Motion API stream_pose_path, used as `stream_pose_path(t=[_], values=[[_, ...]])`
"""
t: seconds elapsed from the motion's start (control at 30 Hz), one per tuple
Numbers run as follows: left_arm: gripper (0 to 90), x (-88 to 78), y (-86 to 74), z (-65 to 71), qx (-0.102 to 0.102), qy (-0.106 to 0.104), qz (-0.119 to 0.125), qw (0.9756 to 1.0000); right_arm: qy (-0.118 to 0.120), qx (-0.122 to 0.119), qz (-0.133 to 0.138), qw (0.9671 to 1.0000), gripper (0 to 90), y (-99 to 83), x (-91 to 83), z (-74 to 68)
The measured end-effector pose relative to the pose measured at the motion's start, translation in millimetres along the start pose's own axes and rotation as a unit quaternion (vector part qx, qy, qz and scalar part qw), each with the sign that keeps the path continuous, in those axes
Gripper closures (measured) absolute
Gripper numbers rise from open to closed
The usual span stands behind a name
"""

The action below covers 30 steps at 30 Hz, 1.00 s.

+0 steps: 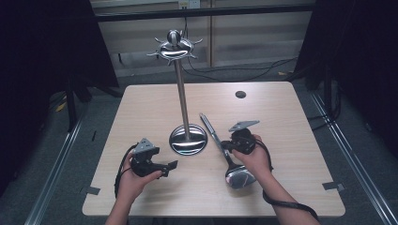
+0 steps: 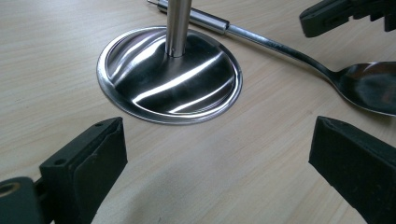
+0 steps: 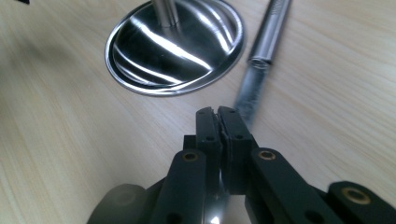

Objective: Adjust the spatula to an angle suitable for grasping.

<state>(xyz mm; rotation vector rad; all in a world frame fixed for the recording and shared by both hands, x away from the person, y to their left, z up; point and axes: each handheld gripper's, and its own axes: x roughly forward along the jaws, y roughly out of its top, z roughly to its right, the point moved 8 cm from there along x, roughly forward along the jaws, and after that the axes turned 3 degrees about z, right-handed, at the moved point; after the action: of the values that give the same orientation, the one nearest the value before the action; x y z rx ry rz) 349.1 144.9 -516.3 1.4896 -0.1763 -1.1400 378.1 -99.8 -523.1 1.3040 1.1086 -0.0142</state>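
The right gripper is clenched on the thin neck of the ladle, and its two black jaws press together around the metal just in front of the camera. The bowl of the ladle lies behind the jaws, under the person's hand, still resting on the table. Ahead of the jaws, the thick handle runs on beside the round base of the stand. Farther off, the left gripper is released and holds nothing, on the other side of the base. I judge the grasp is done; lifting the ladle and hanging it on a hook at the top is left.
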Motion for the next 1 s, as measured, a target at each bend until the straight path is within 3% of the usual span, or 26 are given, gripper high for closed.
stream_pose_path(t=[0.13,0.47,0.53,1.0], values=[[4.0,0.0,-0.1,0.1,-0.001,0.002,-0.001,1.0,0.001,-0.023,-0.031,0.9993,88.6,2.9,17.7,-6.8],[4.0,-2.0,2.4,-2.3,-0.002,0.002,0.007,1.0,-0.012,-0.017,-0.068,0.9974,88.0,-3.6,37.7,-3.8],[4.0,-2.0,2.6,-2.1,-0.001,0.002,0.007,1.0,-0.01,0.002,-0.063,0.9979,87.9,-3.6,38.1,-3.1],[4.0,-2.0,3.0,-1.3,-0.002,0.001,0.007,1.0,-0.03,0.019,-0.064,0.9973,87.5,-7.3,32.6,10.3]])
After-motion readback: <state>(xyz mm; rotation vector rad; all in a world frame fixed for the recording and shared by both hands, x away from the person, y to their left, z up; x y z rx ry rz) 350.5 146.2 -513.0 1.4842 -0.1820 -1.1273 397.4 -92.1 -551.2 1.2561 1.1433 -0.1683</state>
